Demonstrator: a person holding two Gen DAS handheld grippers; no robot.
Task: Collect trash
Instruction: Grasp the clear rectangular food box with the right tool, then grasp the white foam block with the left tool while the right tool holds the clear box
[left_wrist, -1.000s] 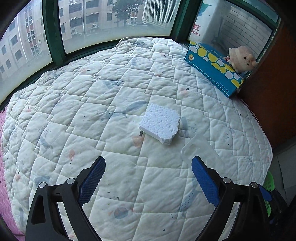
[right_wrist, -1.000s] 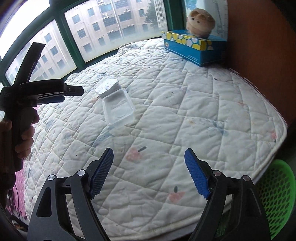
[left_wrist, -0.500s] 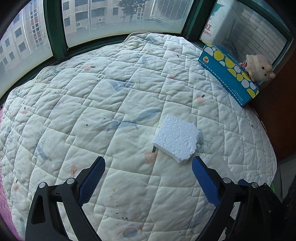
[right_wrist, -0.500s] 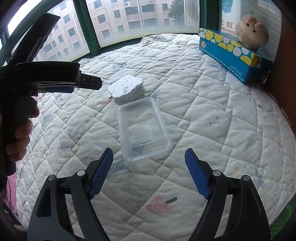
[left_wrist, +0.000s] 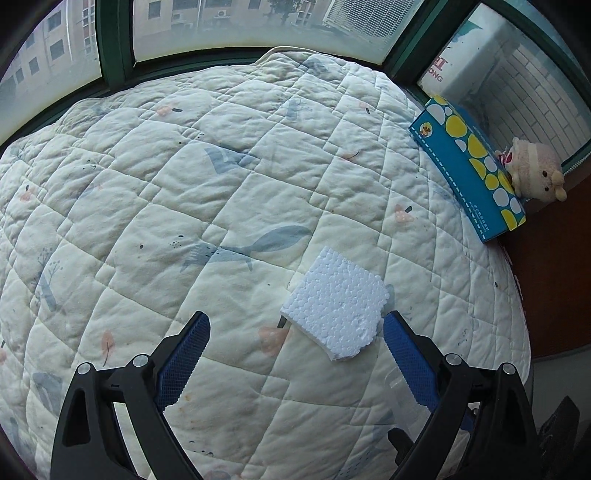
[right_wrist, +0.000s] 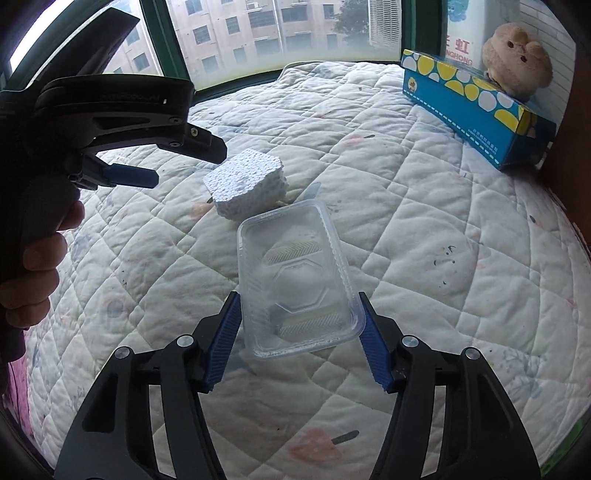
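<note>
A white styrofoam block (left_wrist: 338, 308) lies on the quilted bed cover (left_wrist: 184, 192). My left gripper (left_wrist: 295, 343) is open above the quilt, with the block between its blue fingers, nearer the right one. A clear plastic tray (right_wrist: 295, 280) lies on the quilt just in front of the block (right_wrist: 247, 188) in the right wrist view. My right gripper (right_wrist: 297, 332) is open with its blue fingers on either side of the tray's near end, close to its rim. The left gripper (right_wrist: 110, 110) shows at upper left there, held by a hand.
A blue and yellow tissue box (left_wrist: 469, 166) with a plush toy (left_wrist: 535, 171) on it sits at the bed's far right (right_wrist: 476, 107). Green-framed windows run behind the bed. A brown wall (left_wrist: 554, 277) borders the right edge. A green basket rim (right_wrist: 580, 428) peeks at lower right.
Both grippers have moved forward. The block now sits between the left fingers. The right fingers have closed in to flank the tray's near end.
</note>
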